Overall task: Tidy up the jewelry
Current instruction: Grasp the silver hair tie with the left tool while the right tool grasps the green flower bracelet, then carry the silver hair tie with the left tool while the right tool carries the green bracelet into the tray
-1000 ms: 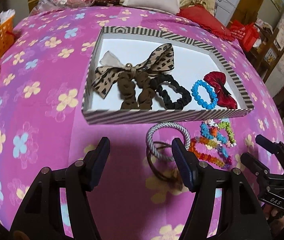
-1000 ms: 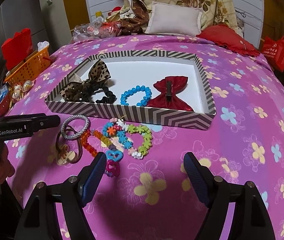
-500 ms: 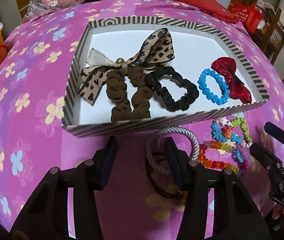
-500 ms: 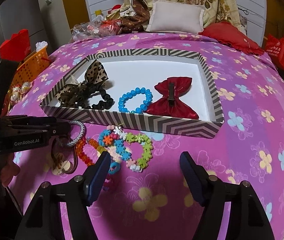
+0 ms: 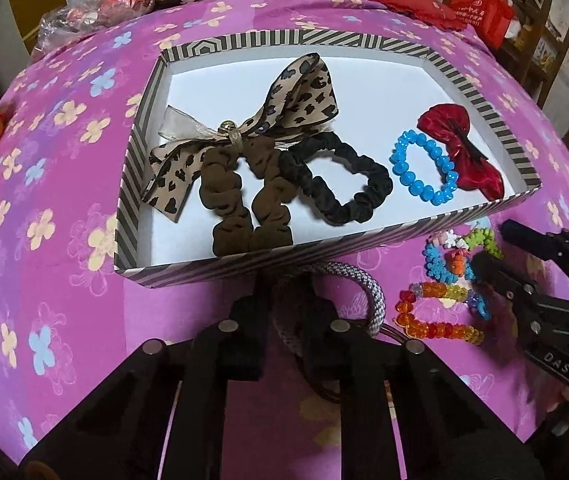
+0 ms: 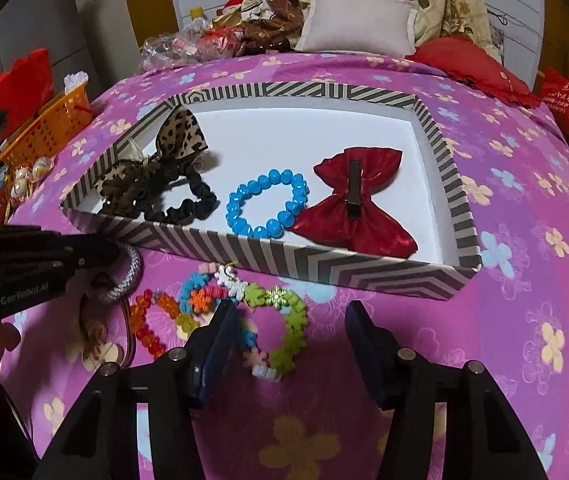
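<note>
A striped box (image 5: 220, 270) (image 6: 324, 264) on the purple floral bedspread holds a leopard bow (image 5: 284, 108), a brown scrunchie (image 5: 240, 204), a black scrunchie (image 5: 340, 184), a blue bead bracelet (image 5: 424, 168) (image 6: 268, 204) and a red bow clip (image 5: 460, 152) (image 6: 356, 200). My left gripper (image 5: 290, 304) is shut on a grey-white braided hair band (image 5: 372, 296) (image 6: 124, 276) just in front of the box. My right gripper (image 6: 290, 332) is open over a flower bead bracelet (image 6: 284, 320) (image 5: 456, 256). An orange bead bracelet (image 5: 436, 316) (image 6: 152, 320) lies beside it.
Thin brown hair ties (image 6: 92, 332) lie under the braided band. An orange basket (image 6: 48, 128) sits at the left bed edge. Pillows (image 6: 356, 24) and a red cushion (image 6: 472, 64) lie at the back, and a red bag (image 6: 568, 100) sits at the right.
My left gripper moved forward and closed on the grey-white braided band. My right gripper moved forward over the flower bead bracelet and stays open.
</note>
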A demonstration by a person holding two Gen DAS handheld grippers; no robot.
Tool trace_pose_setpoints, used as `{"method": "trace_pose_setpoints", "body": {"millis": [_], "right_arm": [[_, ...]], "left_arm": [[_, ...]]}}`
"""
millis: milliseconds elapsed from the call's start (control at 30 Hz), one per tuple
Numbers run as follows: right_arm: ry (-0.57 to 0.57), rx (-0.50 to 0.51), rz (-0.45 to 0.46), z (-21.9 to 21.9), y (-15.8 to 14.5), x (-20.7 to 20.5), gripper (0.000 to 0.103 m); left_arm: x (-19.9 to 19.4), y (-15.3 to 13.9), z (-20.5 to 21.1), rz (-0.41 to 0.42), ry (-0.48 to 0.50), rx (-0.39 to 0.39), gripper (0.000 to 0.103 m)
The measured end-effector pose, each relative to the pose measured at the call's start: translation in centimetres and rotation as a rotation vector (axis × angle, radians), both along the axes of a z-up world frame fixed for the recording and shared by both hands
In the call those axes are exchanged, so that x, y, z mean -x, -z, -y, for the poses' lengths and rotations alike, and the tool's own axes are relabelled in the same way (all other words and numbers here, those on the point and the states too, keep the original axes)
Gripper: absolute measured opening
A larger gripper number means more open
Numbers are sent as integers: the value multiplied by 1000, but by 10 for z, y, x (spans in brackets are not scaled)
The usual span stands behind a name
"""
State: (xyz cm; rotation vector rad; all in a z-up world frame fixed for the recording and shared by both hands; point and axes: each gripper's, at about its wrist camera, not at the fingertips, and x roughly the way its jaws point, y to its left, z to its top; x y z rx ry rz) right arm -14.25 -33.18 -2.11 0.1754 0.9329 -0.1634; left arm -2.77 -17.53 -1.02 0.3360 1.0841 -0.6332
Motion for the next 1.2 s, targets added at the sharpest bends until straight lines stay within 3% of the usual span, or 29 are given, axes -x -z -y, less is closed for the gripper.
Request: {"method": "trace_pose_setpoints", "body": {"millis": [100,167,233,433,933,1200], "right_arm": [[-4,15,-1,0,1,-2,26],[-23,54,-14,-2,1,-3,23],[-28,45,-18,1,0,-2,11],[-15,61,10,-1,-8,12,12],[-27,80,163,-15,-78,39,11],[-21,60,159,-12,-78,47,11]], "left_arm": [[-6,-2,-11,-61,-21,78,7],[-8,-6,-17,-79,-31,113,6],[-7,-12,-21,-77,-39,133,6],[-2,-25,-33,-61,-56,164,6],[11,-52,-48,-17,-81,209,6],[18,-59,-50,5,-80,207,6]]}}
